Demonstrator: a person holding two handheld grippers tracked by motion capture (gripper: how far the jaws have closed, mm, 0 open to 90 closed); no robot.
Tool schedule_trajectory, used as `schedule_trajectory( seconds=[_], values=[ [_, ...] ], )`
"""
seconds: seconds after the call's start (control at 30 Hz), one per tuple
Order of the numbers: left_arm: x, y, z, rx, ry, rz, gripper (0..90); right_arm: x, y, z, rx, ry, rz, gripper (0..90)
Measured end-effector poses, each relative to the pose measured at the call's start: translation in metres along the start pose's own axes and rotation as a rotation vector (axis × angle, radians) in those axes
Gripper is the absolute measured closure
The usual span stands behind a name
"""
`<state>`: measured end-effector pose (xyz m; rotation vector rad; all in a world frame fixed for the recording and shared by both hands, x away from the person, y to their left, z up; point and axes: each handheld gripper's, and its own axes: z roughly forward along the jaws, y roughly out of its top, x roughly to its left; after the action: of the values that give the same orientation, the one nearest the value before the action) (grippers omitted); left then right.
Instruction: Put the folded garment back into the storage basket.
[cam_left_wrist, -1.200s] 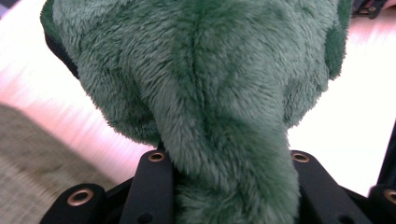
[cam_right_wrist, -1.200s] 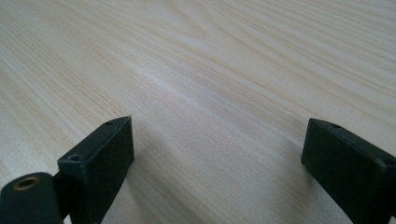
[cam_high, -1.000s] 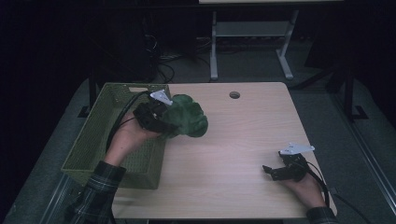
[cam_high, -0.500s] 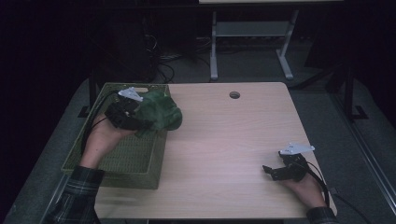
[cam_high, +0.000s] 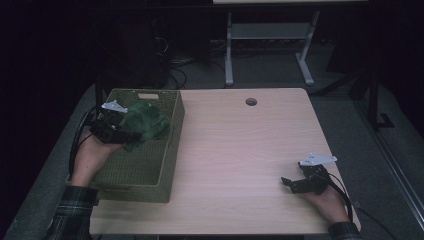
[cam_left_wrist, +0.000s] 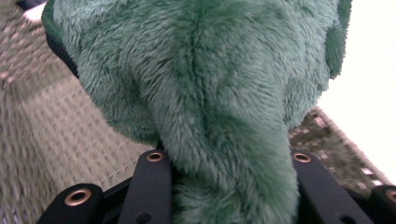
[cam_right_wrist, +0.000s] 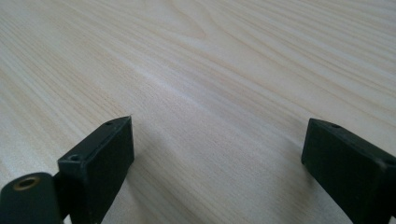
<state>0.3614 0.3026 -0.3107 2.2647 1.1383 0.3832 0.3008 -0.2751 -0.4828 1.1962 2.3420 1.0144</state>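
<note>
The left gripper (cam_high: 122, 134) squeezes the green plush toy (cam_high: 146, 125) above the basket (cam_high: 150, 172). Well away from the basket, the right gripper (cam_high: 286, 182) sits wide open and empty.

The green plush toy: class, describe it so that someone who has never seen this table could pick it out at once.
Start at the wooden table and go to the woven basket at its left edge. Over the basket, the left hand-held gripper is shut on the green plush toy. It is the one soft, furry, dark green thing there.
</note>
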Motion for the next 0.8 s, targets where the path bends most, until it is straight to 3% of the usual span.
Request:
schedule_trajectory(
  seconds=[0.13, 0.37, 0.57, 0.8],
  values=[
    [0.008, -0.012, 0.008, 0.008, 0.028, -0.045, 65.8, 0.000, 0.000, 0.000, 0.000, 0.000, 0.000, 8.9],
    [0.020, -0.031, 0.028, 0.038, 0.042, -0.103, 65.7, 0.000, 0.000, 0.000, 0.000, 0.000, 0.000, 8.9],
    [0.026, -0.041, 0.044, 0.065, 0.051, -0.141, 65.3, 0.000, 0.000, 0.000, -0.001, 0.001, 0.000, 8.9],
    [0.031, -0.051, 0.063, 0.129, 0.054, -0.166, 63.8, 0.000, 0.000, 0.000, -0.001, 0.001, 0.000, 8.9]
  ],
)
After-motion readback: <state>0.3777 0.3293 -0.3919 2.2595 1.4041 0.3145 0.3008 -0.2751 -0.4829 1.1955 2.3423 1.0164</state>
